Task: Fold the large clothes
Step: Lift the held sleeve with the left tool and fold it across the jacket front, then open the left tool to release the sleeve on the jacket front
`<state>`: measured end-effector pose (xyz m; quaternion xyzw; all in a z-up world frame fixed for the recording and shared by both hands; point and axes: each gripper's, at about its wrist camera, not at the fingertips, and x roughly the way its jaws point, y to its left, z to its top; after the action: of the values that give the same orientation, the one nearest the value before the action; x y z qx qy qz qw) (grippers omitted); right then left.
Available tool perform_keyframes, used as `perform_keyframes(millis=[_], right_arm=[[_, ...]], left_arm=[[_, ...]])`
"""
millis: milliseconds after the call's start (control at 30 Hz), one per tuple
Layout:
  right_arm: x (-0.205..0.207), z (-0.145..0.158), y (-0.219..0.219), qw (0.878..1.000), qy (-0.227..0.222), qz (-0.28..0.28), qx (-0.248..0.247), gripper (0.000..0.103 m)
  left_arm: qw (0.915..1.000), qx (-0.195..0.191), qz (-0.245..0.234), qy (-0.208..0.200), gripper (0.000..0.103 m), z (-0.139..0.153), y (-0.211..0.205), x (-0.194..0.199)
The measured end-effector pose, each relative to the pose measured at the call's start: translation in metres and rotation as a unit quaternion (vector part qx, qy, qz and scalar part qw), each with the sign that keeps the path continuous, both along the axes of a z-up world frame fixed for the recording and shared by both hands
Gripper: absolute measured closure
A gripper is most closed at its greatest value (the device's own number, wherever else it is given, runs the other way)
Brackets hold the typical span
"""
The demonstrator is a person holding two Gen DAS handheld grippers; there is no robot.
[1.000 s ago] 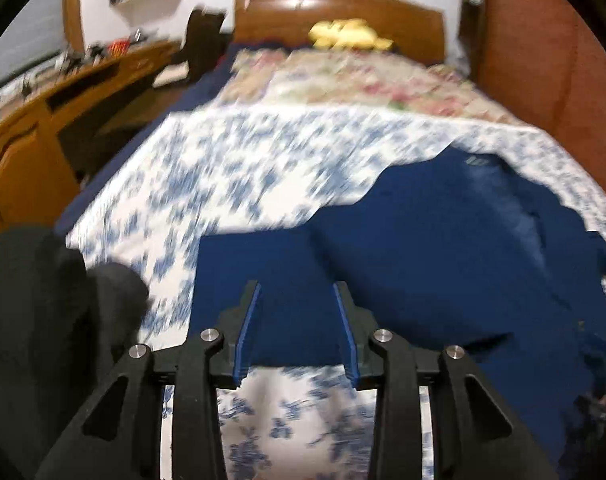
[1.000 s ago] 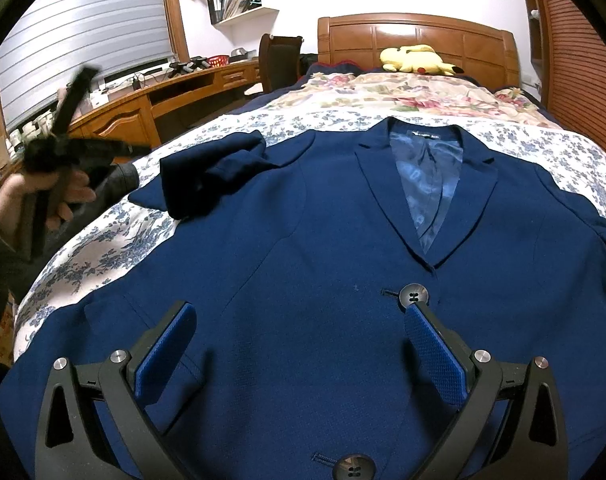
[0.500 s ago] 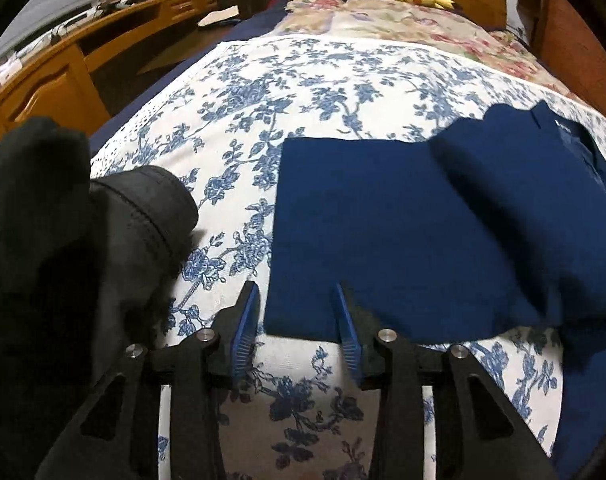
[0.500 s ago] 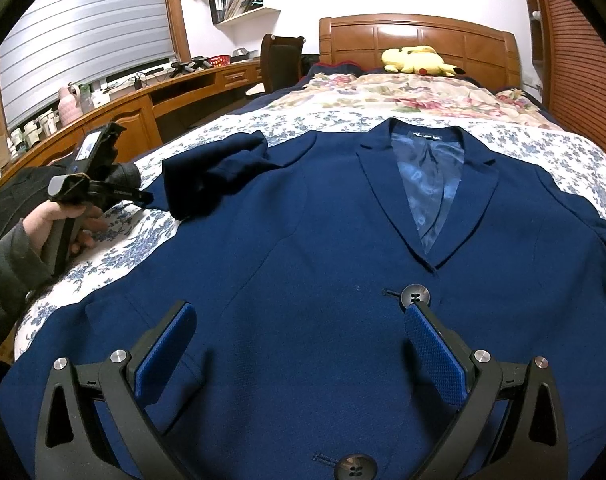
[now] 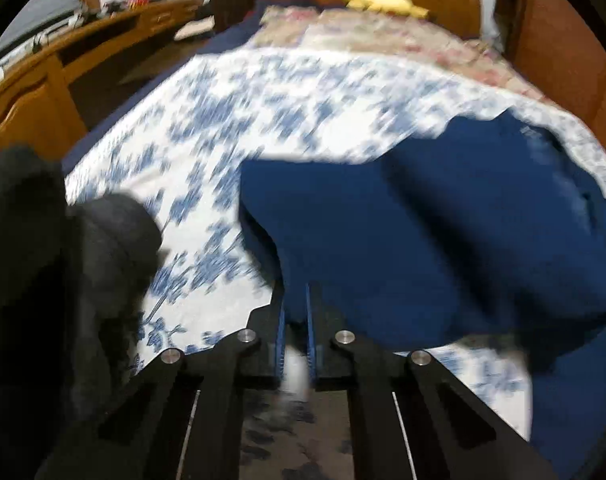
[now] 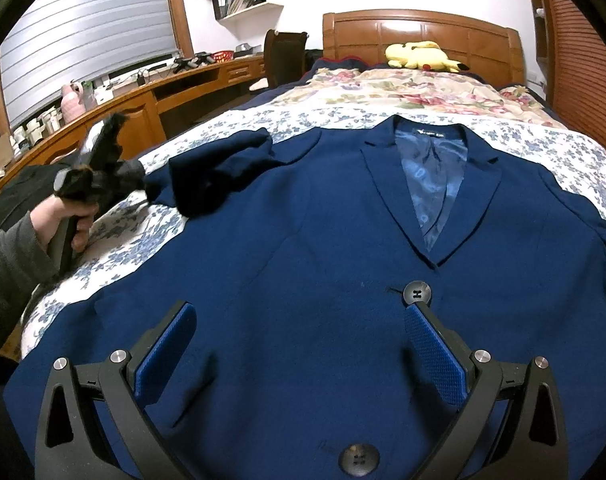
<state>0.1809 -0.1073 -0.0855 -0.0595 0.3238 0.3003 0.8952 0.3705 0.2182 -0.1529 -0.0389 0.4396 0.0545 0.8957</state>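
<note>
A navy blazer (image 6: 303, 248) lies face up and buttoned on the floral bedspread (image 6: 115, 240). Its left sleeve (image 6: 215, 176) is bunched and lifted at the cuff. My left gripper (image 5: 294, 300) is shut on the sleeve cuff (image 5: 343, 240), with the cloth between its blue pads; the view is blurred. It also shows in the right wrist view (image 6: 143, 186), held by a hand at the bed's left edge. My right gripper (image 6: 299, 344) is open and empty, hovering low over the blazer's front between two buttons (image 6: 416, 293).
A wooden desk (image 6: 143, 108) with clutter runs along the left wall. A chair (image 6: 285, 56) stands at its far end. A yellow plush toy (image 6: 423, 54) lies by the headboard. A floral quilt (image 6: 403, 88) covers the bed's far half. A dark-sleeved arm (image 5: 43, 280) fills the left.
My left gripper closed on the sleeve cuff and pulled it up and toward the blazer. The right gripper has not moved.
</note>
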Motion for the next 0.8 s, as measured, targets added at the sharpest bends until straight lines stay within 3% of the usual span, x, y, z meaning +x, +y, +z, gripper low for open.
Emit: perform_keyframes(millis=[167,267,400,667,800], right_arm=[[-0.010,0.010,-0.007,1.000,0.002,0.008,-0.012,0.000],[-0.020,0.017,-0.021,1.000,0.003,-0.001,-0.006,0.000],[-0.037,0.025,-0.044,1.000,-0.004,-0.025,-0.013,0.000],[-0.074,0.050,-0.076,0.997,-0.026,-0.064,-0.018,0.001],[-0.086,0.061,-0.079,0.997,-0.034,-0.073,-0.017,0.001]], left_arm=[[0.9958,0.001,-0.056,-0.072,0.094,0.059,-0.057,-0.024],[0.9884,0.007,-0.101,-0.113,0.094,0.093,-0.102,-0.042],[0.9757,-0.012,-0.153,-0.156,0.094,0.126,-0.150,-0.066],[0.9559,-0.038,-0.228,-0.182,0.094,0.152,-0.211,-0.107],[0.9529,-0.032,-0.241,-0.181,0.079,0.150,-0.219,-0.120]])
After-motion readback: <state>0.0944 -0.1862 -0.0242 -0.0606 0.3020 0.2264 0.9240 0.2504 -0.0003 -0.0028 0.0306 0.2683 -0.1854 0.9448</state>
